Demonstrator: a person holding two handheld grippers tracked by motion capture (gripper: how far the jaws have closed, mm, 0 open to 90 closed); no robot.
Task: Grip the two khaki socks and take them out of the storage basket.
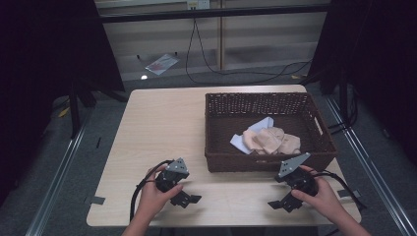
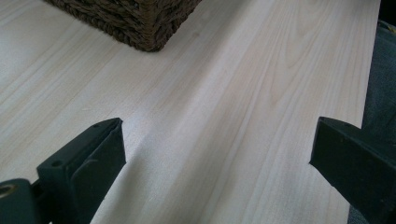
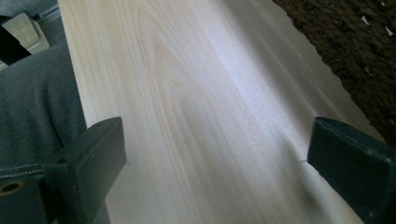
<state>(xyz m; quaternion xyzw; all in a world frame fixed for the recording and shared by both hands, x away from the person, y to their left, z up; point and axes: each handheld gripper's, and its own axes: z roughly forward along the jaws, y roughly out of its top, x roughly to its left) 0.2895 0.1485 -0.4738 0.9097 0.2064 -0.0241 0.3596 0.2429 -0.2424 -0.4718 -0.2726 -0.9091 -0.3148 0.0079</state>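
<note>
A dark brown woven basket sits right of centre in the high view, on the right half of a pale wooden table. Inside it, toward the lower middle, lies a crumpled beige cloth on top of a white sheet or cloth; what exactly either is cannot be told.

At the lower left of the high view the left hand holds the left gripper, and at the lower right the right hand holds the right gripper. Both rest low over bare table in front of the basket, tips pointing toward each other. In each gripper view the two black jaws stand wide apart with nothing but wood grain between them.

The left gripper view cuts the basket to one corner at the top; the right gripper view shows a strip of its weave at the upper right, and grey trouser fabric at the left edge.

Beyond the table the floor is grey, with a black cable looping across it and a small clear packet at the upper left. Dark curtains fill both upper corners.
</note>
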